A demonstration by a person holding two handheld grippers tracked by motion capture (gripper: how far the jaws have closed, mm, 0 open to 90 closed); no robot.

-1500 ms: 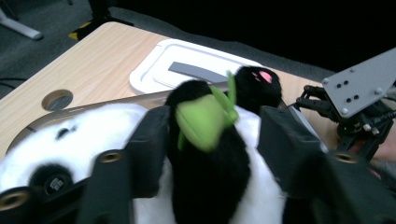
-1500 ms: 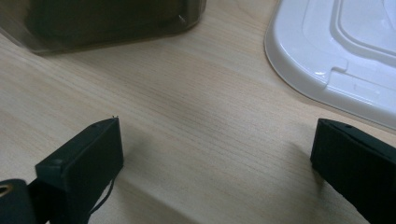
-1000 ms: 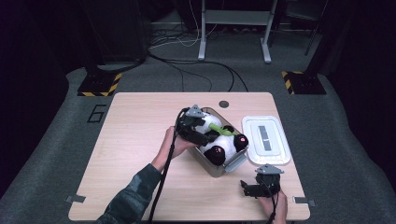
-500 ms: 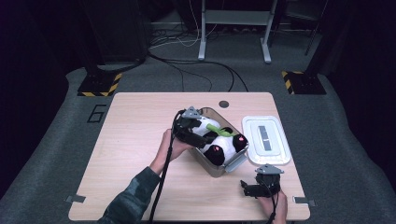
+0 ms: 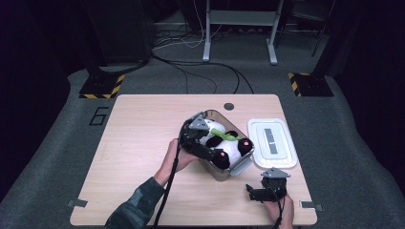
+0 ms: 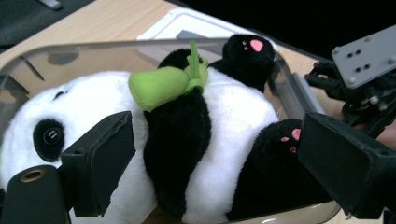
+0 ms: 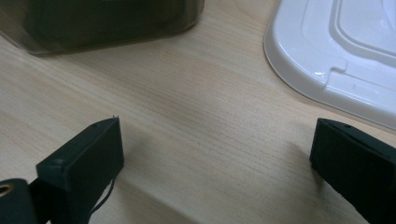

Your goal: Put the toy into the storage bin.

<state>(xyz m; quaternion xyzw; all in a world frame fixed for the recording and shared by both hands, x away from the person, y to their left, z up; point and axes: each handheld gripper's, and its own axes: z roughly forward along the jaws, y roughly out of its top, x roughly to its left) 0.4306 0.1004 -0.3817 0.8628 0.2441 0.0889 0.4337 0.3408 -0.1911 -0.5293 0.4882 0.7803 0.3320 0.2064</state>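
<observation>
Plush panda (image 6: 205, 140) lies lengthwise in the clear bin (image 5: 241, 164) at mid-bench, directly between the spread jaws of the left gripper (image 6: 219, 158), while the right gripper (image 5: 255, 192), also released, idles near-right.

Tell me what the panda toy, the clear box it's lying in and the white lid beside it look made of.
The black-and-white panda toy: soft plush fabric, fuzzy pile. The clear box: probably transparent plastic with a smoky tint, since the table shows through its wall. The white rectangular lid: likely moulded plastic, smooth and slightly glossy, with highlights.
</observation>
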